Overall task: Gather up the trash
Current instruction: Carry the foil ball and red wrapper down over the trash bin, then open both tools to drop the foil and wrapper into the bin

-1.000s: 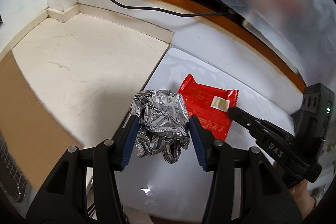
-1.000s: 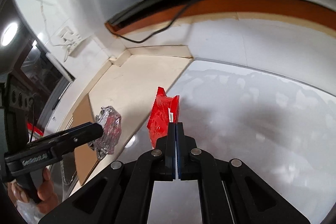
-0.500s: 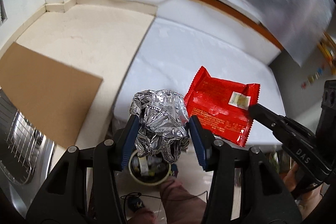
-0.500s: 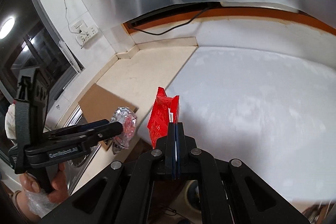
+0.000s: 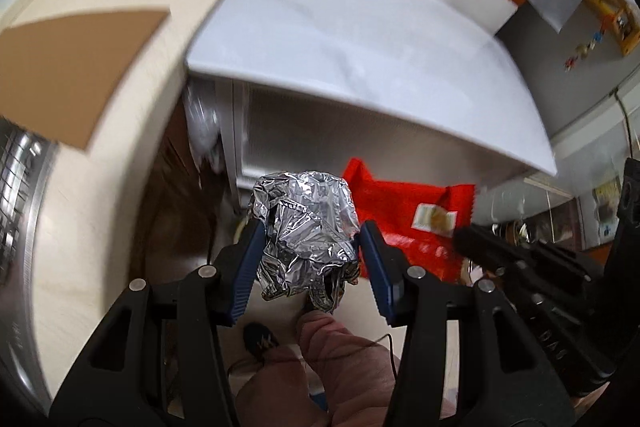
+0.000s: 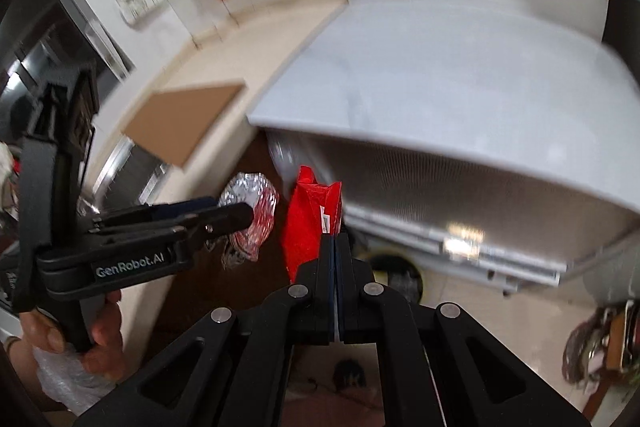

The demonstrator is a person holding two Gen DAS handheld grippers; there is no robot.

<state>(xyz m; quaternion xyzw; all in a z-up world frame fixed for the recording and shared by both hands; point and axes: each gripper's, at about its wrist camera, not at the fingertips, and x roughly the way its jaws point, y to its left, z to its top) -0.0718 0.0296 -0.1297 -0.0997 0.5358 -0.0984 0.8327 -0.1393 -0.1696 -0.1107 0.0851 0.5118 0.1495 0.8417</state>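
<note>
In the left wrist view, the left tongs [image 5: 310,247] are gripping a crumpled ball of silver aluminium foil [image 5: 306,227] at the centre of the frame, their blue-padded fingers [image 5: 250,267] pressing on its two sides. Just right of it, the flat red plastic snack wrapper [image 5: 400,219] with a small pale label is hanging in the air, its right edge pinched by the black right tongs [image 5: 472,241] coming in from the lower right. Both pieces of trash are sitting off the white table [image 5: 360,39] — it is filling the upper middle of the frame, blurred, with a brown sheet of cardboard [image 5: 68,67] lying on the cream counter at the upper left.

In the right wrist view, the right tongs [image 6: 334,239] are standing fully closed at the lower centre, clamping the red wrapper's [image 6: 308,223] lower edge so that it is sticking up edge-on. To its left, the left tongs [image 6: 240,213] — held by a hand [image 6: 100,331] at the lower left — are carrying the foil ball [image 6: 256,203], near the wrapper but apart from it. The floor is showing below both.
</note>
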